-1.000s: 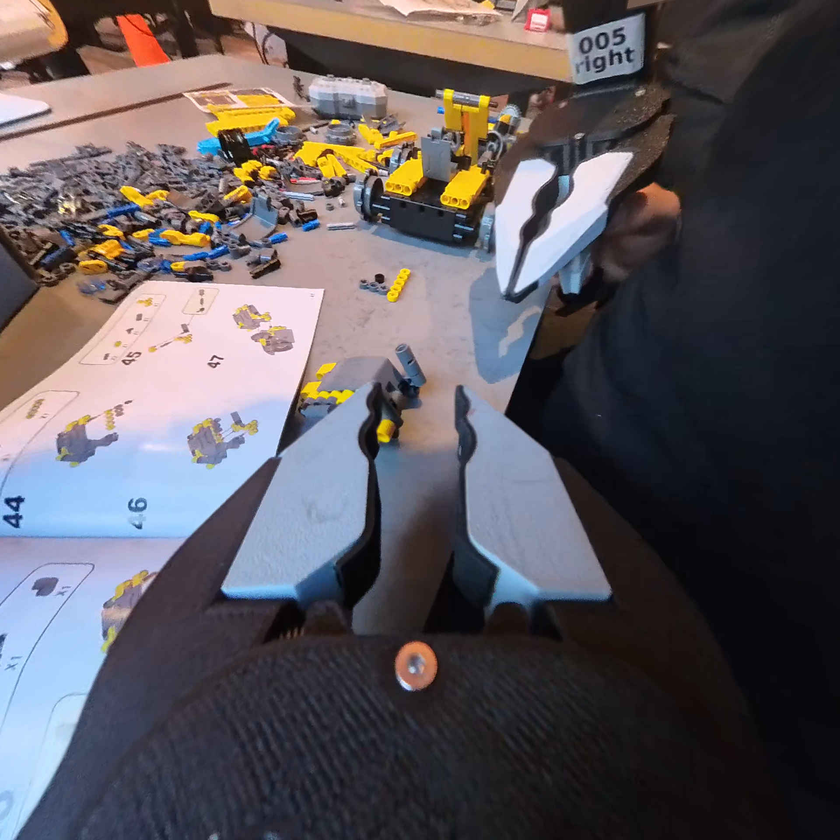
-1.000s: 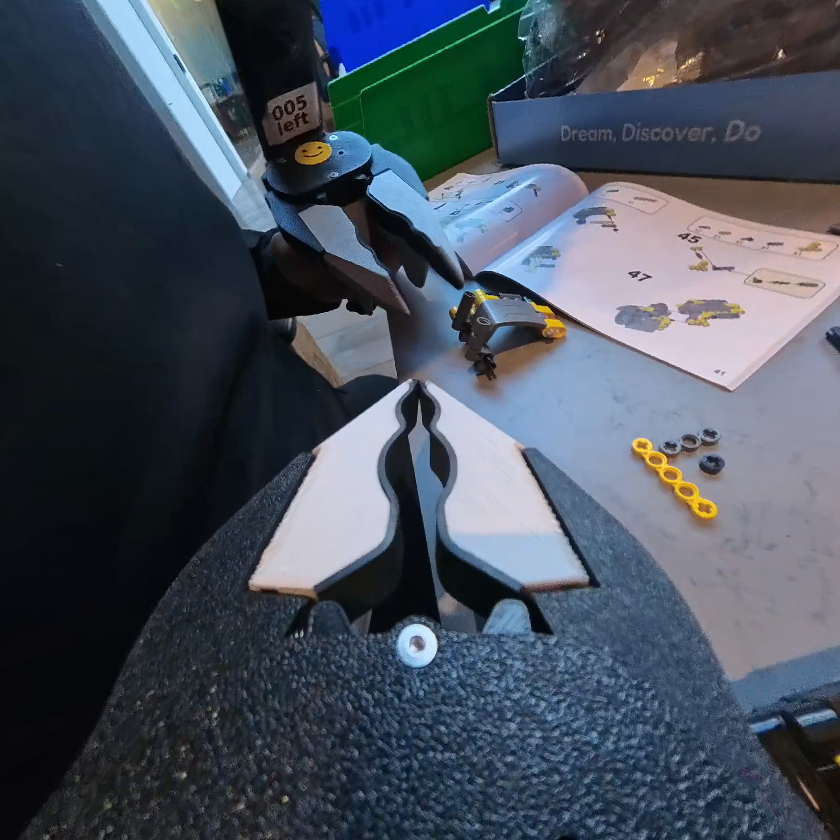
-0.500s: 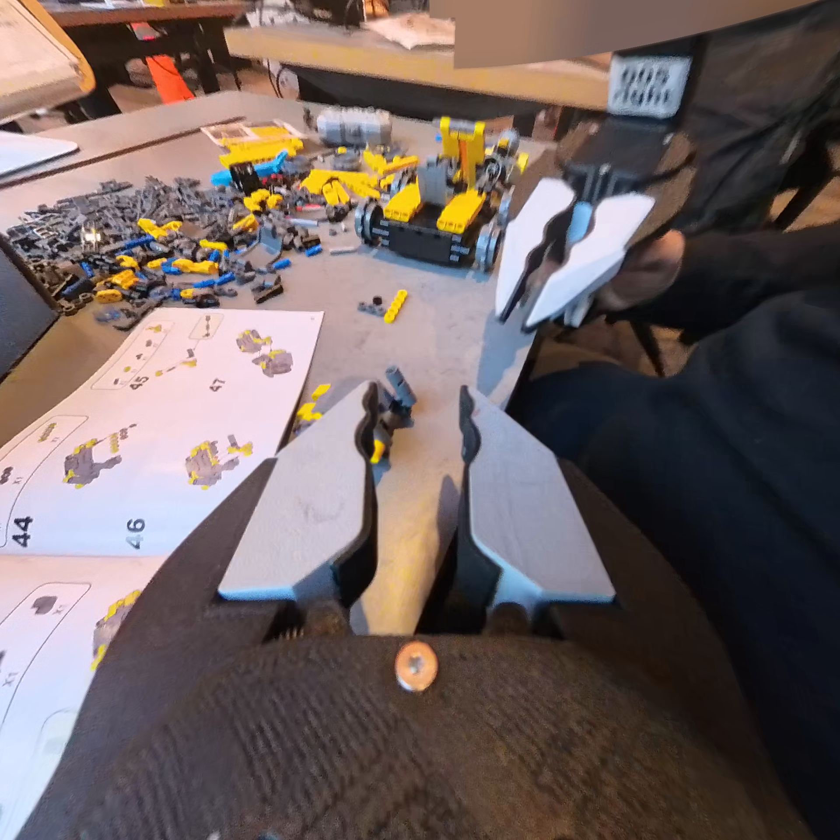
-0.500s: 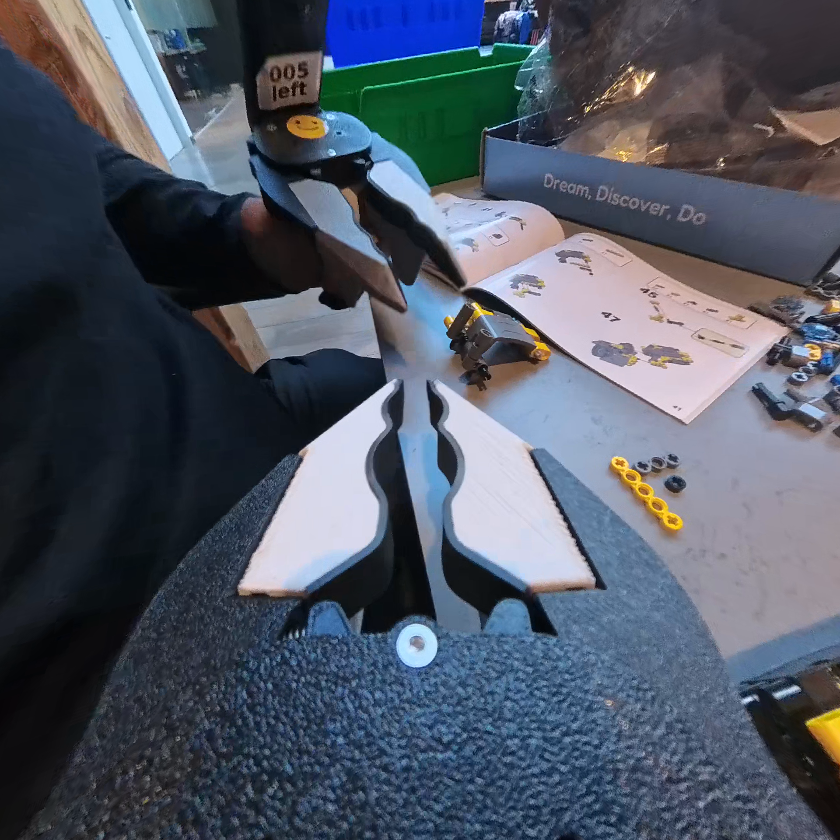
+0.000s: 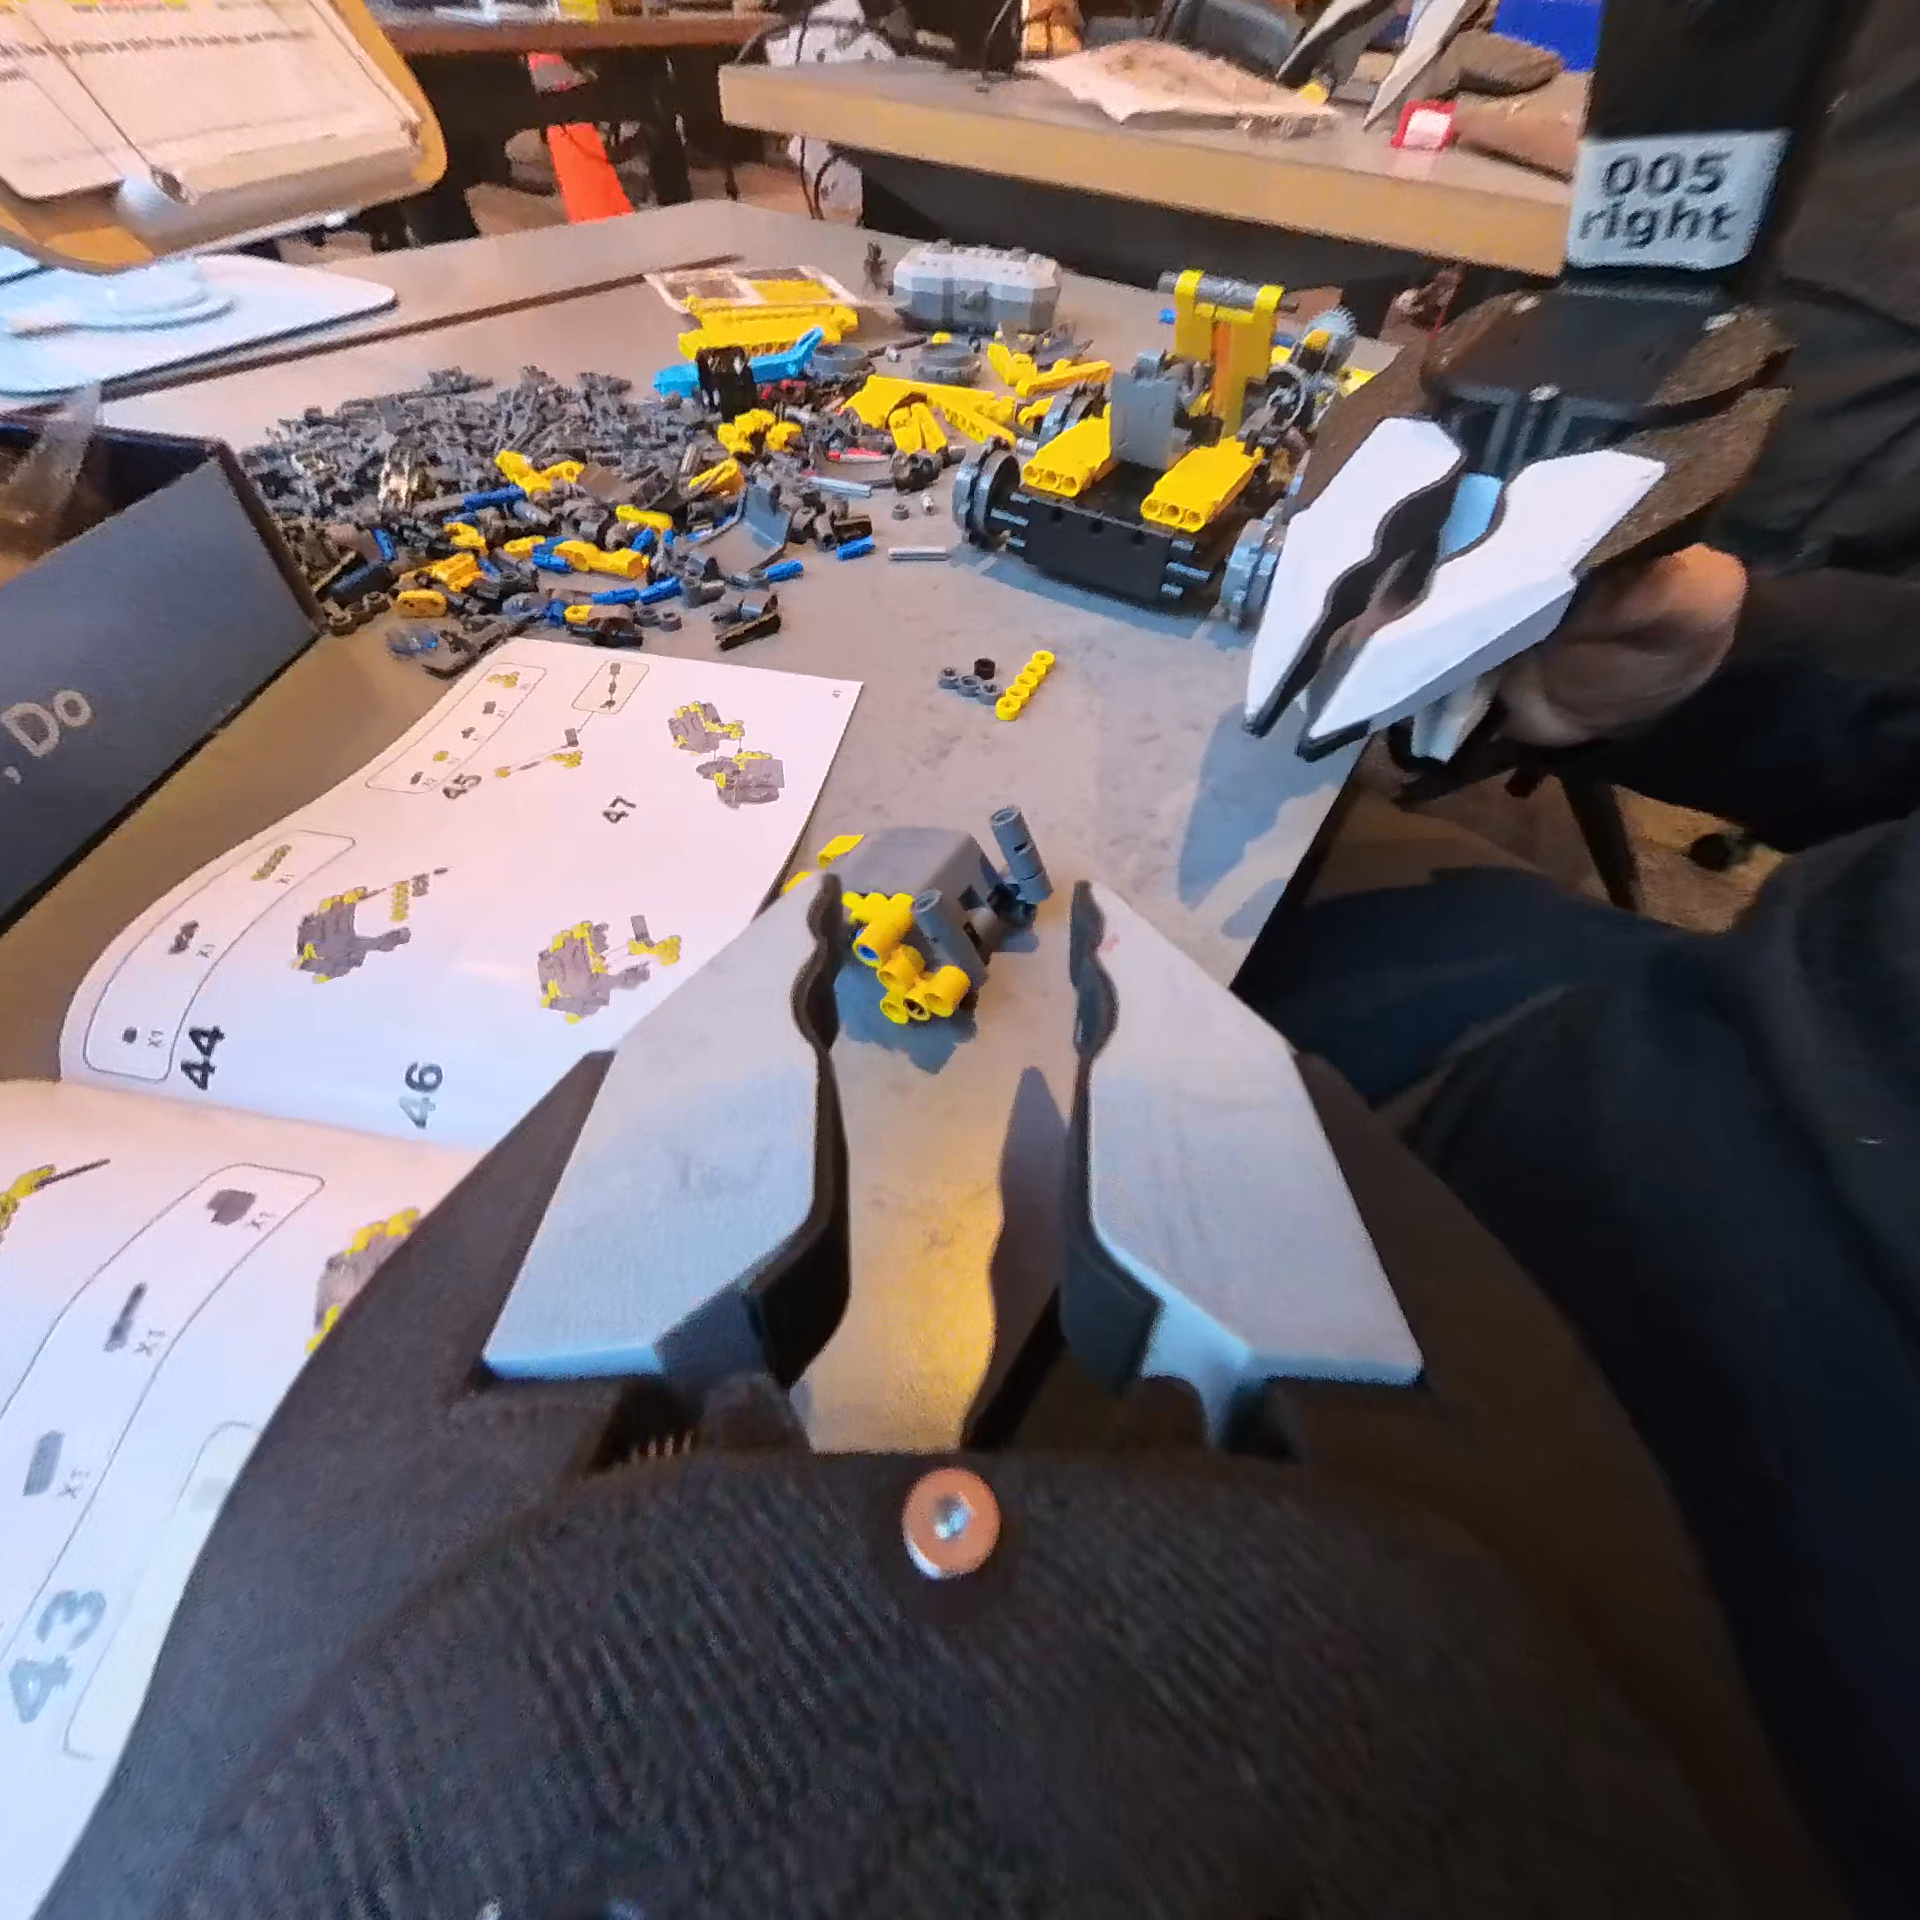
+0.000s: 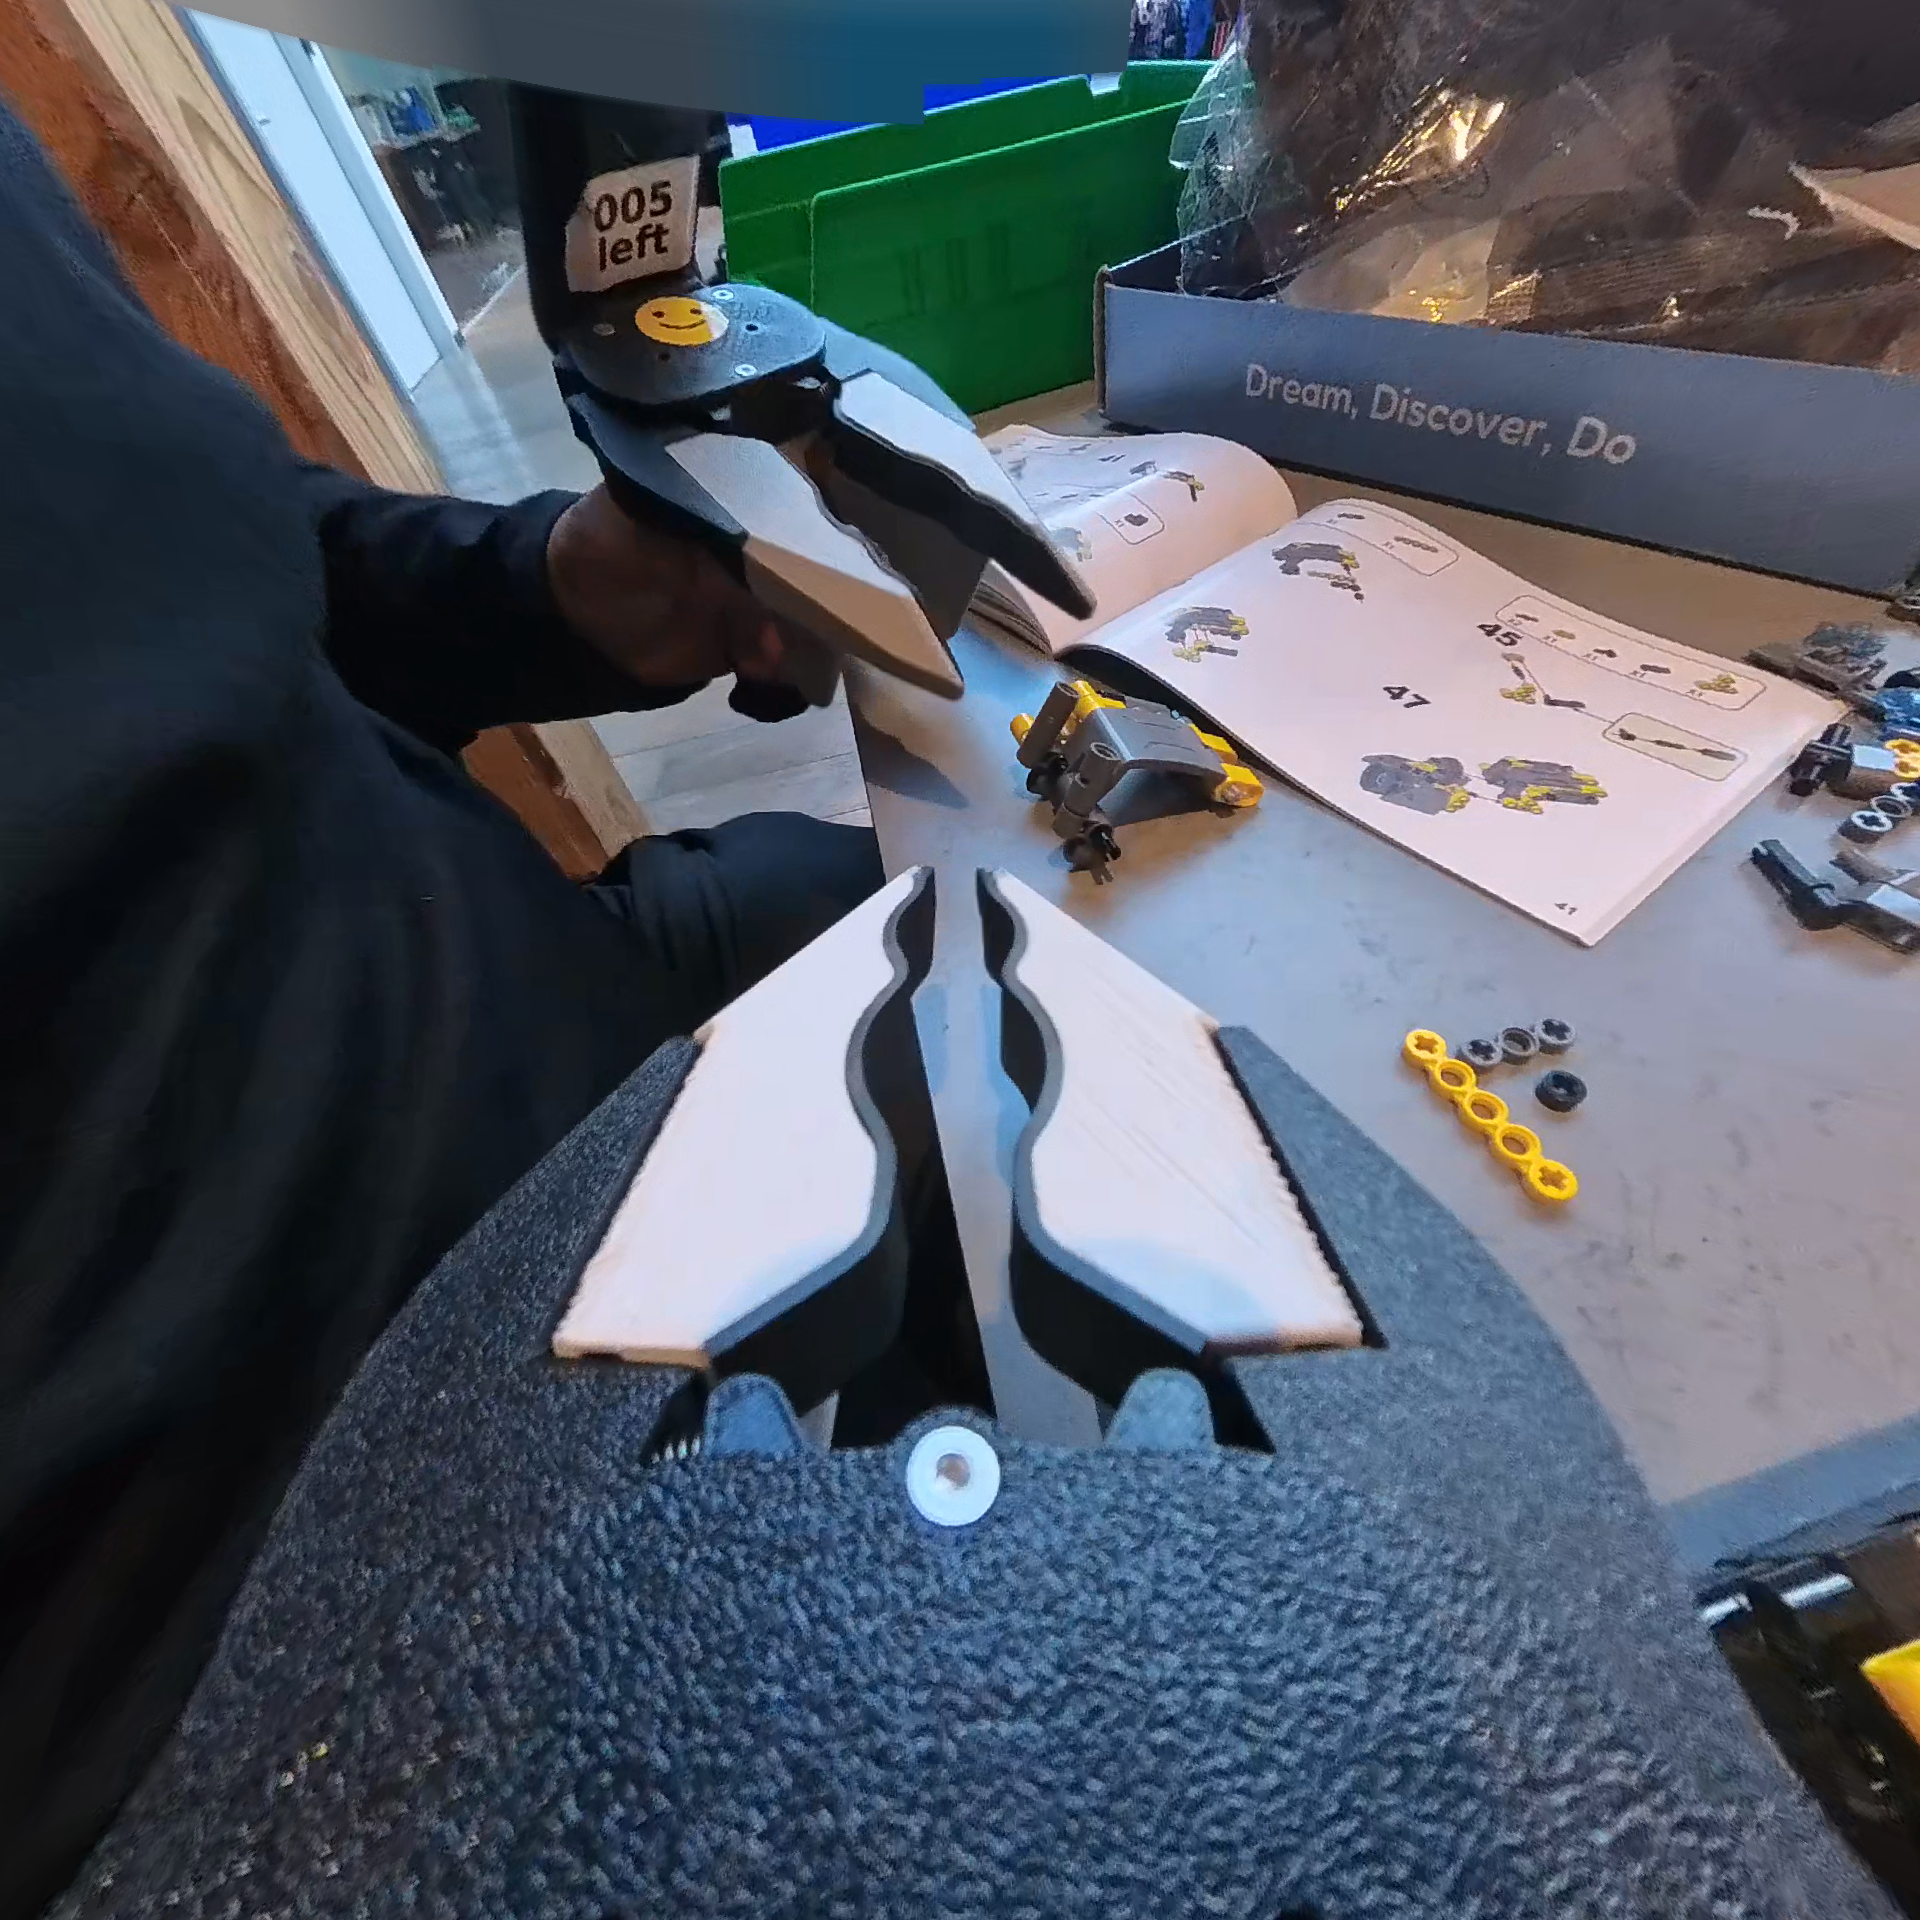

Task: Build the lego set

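Your left gripper (image 5: 951, 904) hangs wide and empty just above the grey-and-yellow brick subassembly (image 5: 935, 914), which lies beside the open instruction booklet (image 5: 468, 883), likely for reference. Your right gripper (image 6: 956, 883), narrowed to a slit, holds nothing near the yellow beam (image 6: 1488, 1114).
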The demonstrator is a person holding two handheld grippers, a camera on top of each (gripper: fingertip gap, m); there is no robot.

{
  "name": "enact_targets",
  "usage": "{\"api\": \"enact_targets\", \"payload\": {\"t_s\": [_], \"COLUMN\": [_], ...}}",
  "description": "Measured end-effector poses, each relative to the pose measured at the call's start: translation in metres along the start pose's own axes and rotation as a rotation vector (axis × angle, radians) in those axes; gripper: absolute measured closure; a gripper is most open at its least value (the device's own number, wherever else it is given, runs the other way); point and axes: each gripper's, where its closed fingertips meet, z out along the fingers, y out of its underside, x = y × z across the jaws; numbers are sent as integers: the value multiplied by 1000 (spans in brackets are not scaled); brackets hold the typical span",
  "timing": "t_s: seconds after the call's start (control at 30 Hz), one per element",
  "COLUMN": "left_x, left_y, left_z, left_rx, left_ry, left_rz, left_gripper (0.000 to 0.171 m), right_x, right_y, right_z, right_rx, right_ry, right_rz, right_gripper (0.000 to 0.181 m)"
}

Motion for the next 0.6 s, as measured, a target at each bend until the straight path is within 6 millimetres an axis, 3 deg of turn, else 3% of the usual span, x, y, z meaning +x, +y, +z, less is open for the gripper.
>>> {"api": "enact_targets", "payload": {"t_s": [0.23, 0.37, 0.43, 0.6], "left_x": [20, 29, 22, 10], "left_y": [-11, -13, -18, -26], "left_z": [-3, -1, -2, -5], "left_rx": [80, 98, 118, 162], "left_ry": [163, 216, 210, 211], "left_rz": [30, 32, -33, -140], "left_gripper": [141, 152, 164, 170], "right_x": [-2, -2, -1, -1], "right_y": [-2, -3, -5, -3], "right_z": [-1, -1, -1, 0], "right_rx": [15, 14, 16, 2], "right_ry": [-10, -66, -94, -118], "right_rz": [-20, 63, 111, 144], "right_gripper": [181, 181, 181, 181]}}
